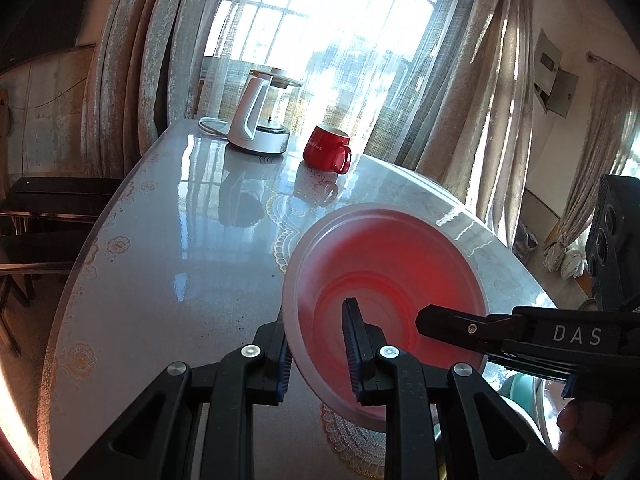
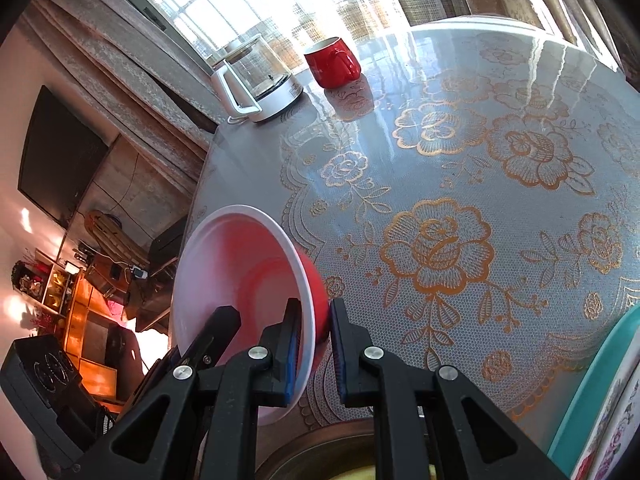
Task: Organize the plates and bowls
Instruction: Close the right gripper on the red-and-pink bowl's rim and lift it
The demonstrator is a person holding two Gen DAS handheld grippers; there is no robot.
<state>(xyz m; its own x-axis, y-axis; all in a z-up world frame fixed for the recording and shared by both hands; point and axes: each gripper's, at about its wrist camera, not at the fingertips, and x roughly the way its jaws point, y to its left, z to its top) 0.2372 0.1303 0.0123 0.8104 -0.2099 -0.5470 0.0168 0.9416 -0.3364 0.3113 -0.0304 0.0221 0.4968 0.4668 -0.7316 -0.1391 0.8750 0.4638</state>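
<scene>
Glossy grey table (image 2: 460, 80), covered by a cloth printed with gold roses, fills most of both wrist views. Tall windows with sheer curtains (image 1: 460, 120) stand behind it. At the far end of the table, a glass kettle (image 1: 260, 120) on a white base stands just beside a red mug (image 1: 326, 148).

Task item: one bowl (image 1: 384, 264), red outside and pale inside. It is tilted and appears clear of the tabletop, held between both tools. The left gripper (image 1: 318, 360) is clamped on the bowl's near rim, one finger inside the wall and one outside. The right gripper (image 2: 314, 348) is clamped on the opposite rim in the same manner; in the left wrist view its finger reaches into the bowl from the right.

Step in hand, as judged: carrying the bowl toward a stacking place. The next move calls for keeping both grips level with each other, so the rim does not twist, and for lowering the bowl squarely onto its destination before either grip is released.

Limits of view: the destination is not identifiable. A teal rim (image 2: 592, 380) and a flower-printed item are cut off at the right edge of the right wrist view; their type cannot be confirmed. A round object at the lower edge is hidden behind the fingers.
</scene>
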